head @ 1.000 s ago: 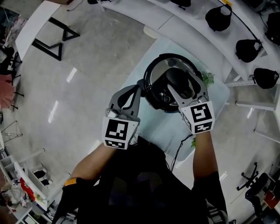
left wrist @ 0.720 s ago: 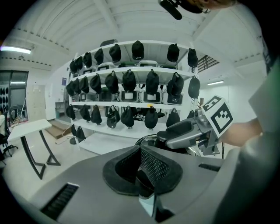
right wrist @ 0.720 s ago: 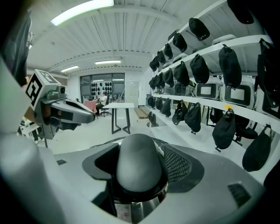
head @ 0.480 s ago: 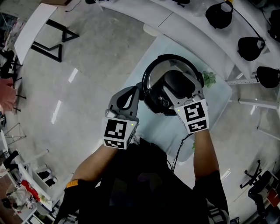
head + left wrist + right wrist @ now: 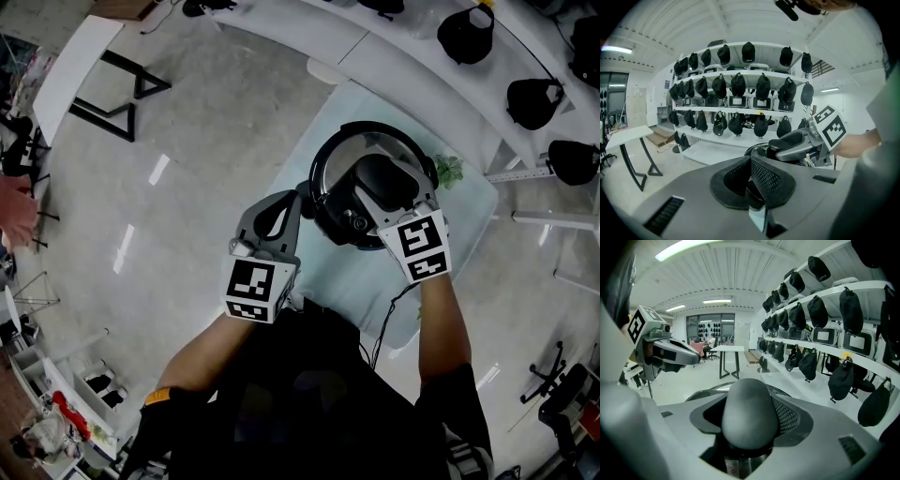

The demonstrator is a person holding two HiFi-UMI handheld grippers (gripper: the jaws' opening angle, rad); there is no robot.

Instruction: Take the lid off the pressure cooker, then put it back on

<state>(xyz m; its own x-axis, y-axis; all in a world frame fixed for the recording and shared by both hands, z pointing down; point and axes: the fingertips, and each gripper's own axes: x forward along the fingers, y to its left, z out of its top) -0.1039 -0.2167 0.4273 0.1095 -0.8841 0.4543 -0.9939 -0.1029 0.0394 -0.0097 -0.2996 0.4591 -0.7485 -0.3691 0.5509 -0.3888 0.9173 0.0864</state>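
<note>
The pressure cooker stands on a pale table (image 5: 459,220), its steel lid (image 5: 339,161) on top. My right gripper (image 5: 389,183) straddles the black lid handle (image 5: 380,176). In the right gripper view the handle (image 5: 749,411) fills the space inside my right gripper (image 5: 750,423). The right pad touches it and a dark gap shows at the left pad. These jaws have just been closing, with the handle between them. My left gripper (image 5: 298,197) reaches the cooker's left side. In the left gripper view my left gripper (image 5: 752,180) is shut on the cooker's black side handle (image 5: 757,199).
A green leafy thing (image 5: 448,171) lies on the table behind the cooker, and a thin cable (image 5: 382,323) hangs off its near edge. A curved white counter (image 5: 394,52) with several black headsets (image 5: 467,36) runs behind. A black-legged desk (image 5: 84,52) stands far left.
The right gripper's fingers have drawn slightly closer round the lid handle. Both hands and the cooker stay where they were.
</note>
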